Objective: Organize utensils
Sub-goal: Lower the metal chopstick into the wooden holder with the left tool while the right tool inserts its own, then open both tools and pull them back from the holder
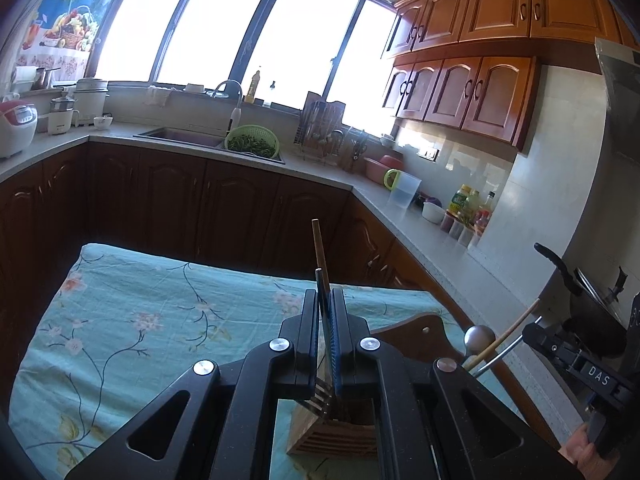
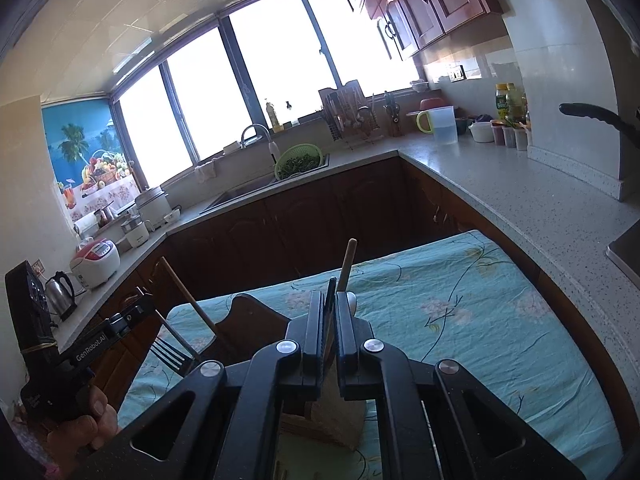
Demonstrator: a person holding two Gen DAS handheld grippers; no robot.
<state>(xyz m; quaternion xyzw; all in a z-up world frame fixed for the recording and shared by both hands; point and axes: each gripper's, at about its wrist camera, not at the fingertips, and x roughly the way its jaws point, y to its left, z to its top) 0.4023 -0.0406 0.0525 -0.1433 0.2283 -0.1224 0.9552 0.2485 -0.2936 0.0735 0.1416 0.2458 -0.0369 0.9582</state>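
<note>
My left gripper is shut on a fork and a wooden chopstick, tines down over a wooden utensil holder on the table. It also shows in the right wrist view with the fork and chopstick. My right gripper is shut on a wooden-handled utensil above the holder. In the left wrist view the right gripper holds a wooden stick and a metal ladle.
A floral teal cloth covers the table. A wooden cutting board lies at the table's right, also seen in the right wrist view. Grey counters with a sink, green colander, jug and bottles surround it.
</note>
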